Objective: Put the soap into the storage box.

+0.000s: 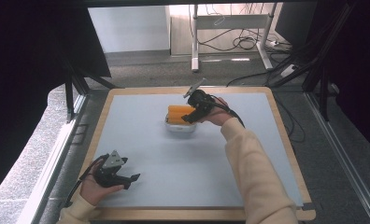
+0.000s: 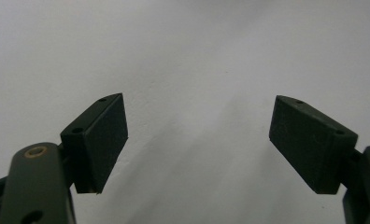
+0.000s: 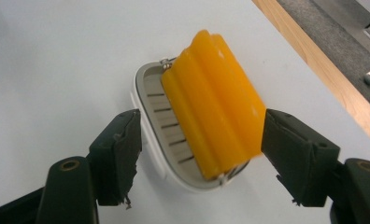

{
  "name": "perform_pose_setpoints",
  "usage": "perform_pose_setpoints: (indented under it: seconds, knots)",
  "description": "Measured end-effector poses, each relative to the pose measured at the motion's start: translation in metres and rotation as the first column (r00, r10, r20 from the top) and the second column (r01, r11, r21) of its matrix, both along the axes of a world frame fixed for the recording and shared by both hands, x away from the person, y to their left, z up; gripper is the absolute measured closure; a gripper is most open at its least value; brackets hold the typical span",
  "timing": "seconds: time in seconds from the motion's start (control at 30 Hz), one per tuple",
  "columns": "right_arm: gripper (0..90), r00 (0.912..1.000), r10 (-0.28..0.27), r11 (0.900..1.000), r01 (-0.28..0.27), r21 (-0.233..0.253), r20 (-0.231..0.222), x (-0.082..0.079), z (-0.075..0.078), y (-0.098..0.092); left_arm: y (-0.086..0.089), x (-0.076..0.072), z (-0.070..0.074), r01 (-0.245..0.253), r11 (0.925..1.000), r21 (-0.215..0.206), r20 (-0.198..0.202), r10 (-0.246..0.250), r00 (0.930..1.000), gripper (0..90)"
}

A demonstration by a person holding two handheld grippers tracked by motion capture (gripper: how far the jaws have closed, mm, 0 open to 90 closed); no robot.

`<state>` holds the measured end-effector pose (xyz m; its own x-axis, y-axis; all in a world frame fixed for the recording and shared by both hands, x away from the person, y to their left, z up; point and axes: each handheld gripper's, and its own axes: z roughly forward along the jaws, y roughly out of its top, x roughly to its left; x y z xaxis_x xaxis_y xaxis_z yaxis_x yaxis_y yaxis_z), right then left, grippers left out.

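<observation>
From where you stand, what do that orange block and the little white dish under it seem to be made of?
The orange block looks like soap or wax: glossy, slightly translucent, with moulded rounded ridges. I can't tell which. The white dish looks like smooth matte plastic, with a grey slotted insert for draining. The table has a dull pale blue-grey top and a light wood-look edge.

Orange ridged block (image 3: 216,102), glossy, in white dish (image 3: 143,100) with grey slotted insert; table (image 1: 183,163) top pale grey-blue, light wood rim; right gripper (image 3: 199,151) and left gripper (image 2: 197,140) both black, brass-coloured pivot pins; grey plate (image 1: 114,160) on left gripper; cream sleeve (image 1: 253,168); dark grey speckled floor (image 1: 150,72), black cables (image 1: 241,43)
</observation>
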<state>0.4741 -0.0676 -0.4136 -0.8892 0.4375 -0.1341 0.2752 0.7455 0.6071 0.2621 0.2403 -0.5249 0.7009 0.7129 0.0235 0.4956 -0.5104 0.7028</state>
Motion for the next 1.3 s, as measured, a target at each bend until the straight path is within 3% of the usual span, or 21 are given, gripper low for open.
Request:
perform_pose_setpoints:
  seconds: [0.03,0.07,0.17,0.2,0.23,0.27,0.37,0.47,0.57,0.73,0.77,0.83,1.07,1.3]
  knots:
    - [29.2,0.9996,-0.027,0.999,0.027,0.031,-0.006,-0.008,0.000,-0.007,-0.001,0.000,0.000,-0.002,1.0000,0.003,0.002,0.002,1.0000,19.5]
    - [29.2,0.9996,-0.027,0.999,0.027,0.031,-0.006,-0.008,0.000,-0.007,-0.001,0.000,0.000,-0.002,1.0000,0.003,0.002,0.002,1.0000,19.5]
    - [29.4,0.9942,-0.107,0.993,0.106,0.042,0.011,-0.027,-0.002,-0.020,-0.001,-0.001,0.000,-0.007,1.0000,0.003,0.006,0.007,1.0000,19.5]
    - [29.4,0.9942,-0.107,0.993,0.106,0.042,0.011,-0.027,-0.002,-0.020,-0.001,-0.001,0.000,-0.007,1.0000,0.003,0.006,0.007,1.0000,19.5]
    - [31.1,0.9910,-0.131,0.990,0.130,0.046,0.026,-0.037,-0.004,-0.030,-0.001,-0.001,0.001,-0.009,1.0000,0.004,0.005,0.009,0.9999,19.5]
    - [31.1,0.9910,-0.131,0.990,0.130,0.046,0.026,-0.037,-0.004,-0.030,-0.001,-0.001,0.001,-0.009,1.0000,0.004,0.005,0.009,0.9999,19.5]
    - [31.9,0.9866,-0.160,0.982,0.155,0.109,0.033,-0.058,-0.010,-0.055,-0.002,0.000,0.000,-0.013,0.9999,0.002,0.002,0.013,0.9999,19.5]
    - [31.6,0.9859,-0.163,0.979,0.157,0.129,0.037,-0.070,-0.013,-0.068,-0.002,0.000,-0.001,-0.013,0.9999,0.005,-0.002,0.013,0.9999,19.5]
    - [31.4,0.9839,-0.174,0.973,0.166,0.160,0.040,-0.093,-0.021,-0.093,-0.001,0.000,-0.001,-0.015,0.9999,0.002,0.000,0.015,0.9999,19.5]
    - [30.4,0.9778,-0.205,0.965,0.195,0.177,0.041,-0.117,-0.031,-0.115,-0.001,-0.001,0.000,-0.018,0.9998,-0.001,0.001,0.018,0.9998,19.5]
    - [29.2,0.9729,-0.228,0.960,0.218,0.177,0.040,-0.129,-0.037,-0.124,-0.001,0.000,0.000,-0.018,0.9998,0.000,0.001,0.018,0.9998,19.5]
    - [29.0,0.9682,-0.248,0.954,0.238,0.182,0.035,-0.136,-0.043,-0.131,-0.001,0.000,-0.001,-0.018,0.9998,0.004,0.002,0.018,0.9998,19.5]
    - [28.4,0.9657,-0.259,0.954,0.252,0.162,0.021,-0.145,-0.058,-0.141,0.002,0.000,0.002,-0.031,0.9995,-0.005,0.008,0.031,0.9995,19.5]
    - [25.2,0.9611,-0.267,0.952,0.252,0.177,0.069,-0.148,-0.057,-0.137,-0.003,0.000,0.003,-0.028,0.9996,0.004,0.016,0.028,0.9995,19.5]
